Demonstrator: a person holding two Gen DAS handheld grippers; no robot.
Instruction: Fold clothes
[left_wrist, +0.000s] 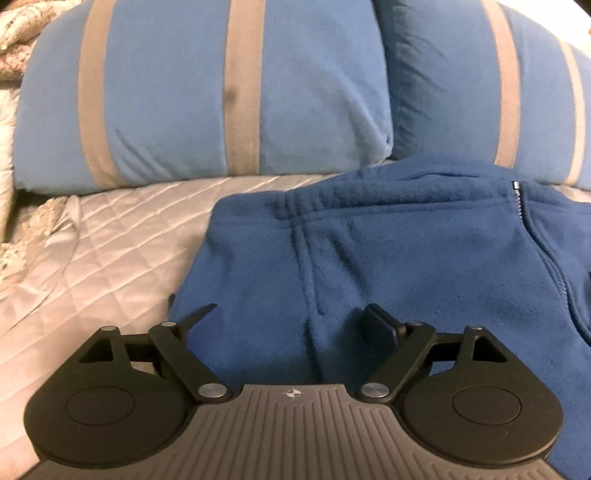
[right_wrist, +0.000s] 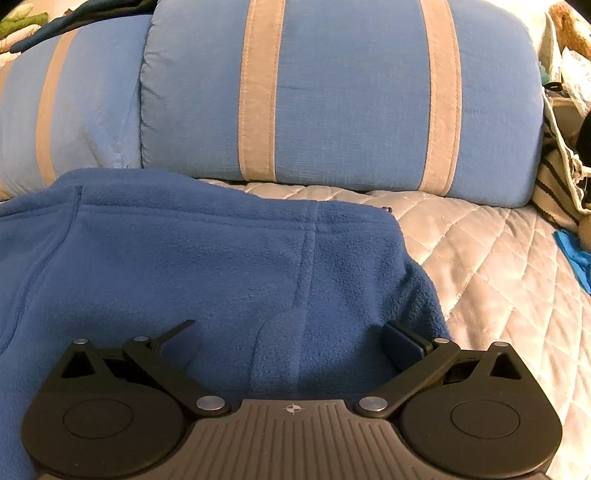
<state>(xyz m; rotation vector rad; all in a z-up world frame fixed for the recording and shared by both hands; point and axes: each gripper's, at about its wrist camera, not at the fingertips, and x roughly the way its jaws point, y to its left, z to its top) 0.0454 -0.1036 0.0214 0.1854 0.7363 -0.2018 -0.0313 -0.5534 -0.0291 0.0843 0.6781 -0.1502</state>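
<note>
Left-wrist and right-wrist views of a blue fleece jacket (left_wrist: 388, 251) lying flat on a quilted silver bedspread (left_wrist: 122, 236). The left gripper (left_wrist: 291, 321) sits low over the garment's left portion with its jaws spread wide and nothing between them but the fleece surface below; whether the fingertips (left_wrist: 376, 325) touch the fabric cannot be told. The right gripper (right_wrist: 291, 338) is likewise spread wide and empty, over the garment's right portion.

In the left view the jacket's left edge runs diagonally from the near finger up to a gathered hem, with bare bedspread beyond it to the left (the widest open ground on that side). A zipper (left_wrist: 517, 195) descends along the right of the frame. In the right view the jacket's right edge (right_wrist: 417, 273) curls down beside the right finger, and open quilting (right_wrist: 480, 258) extends to the right as far as a striped cloth bag (right_wrist: 554, 184) and a scrap of turquoise fabric (right_wrist: 576, 258).

The far edge of the garment lies just beside two blue pillows with grey bands (left_wrist: 236, 92), which close off the room ahead in both views.
</note>
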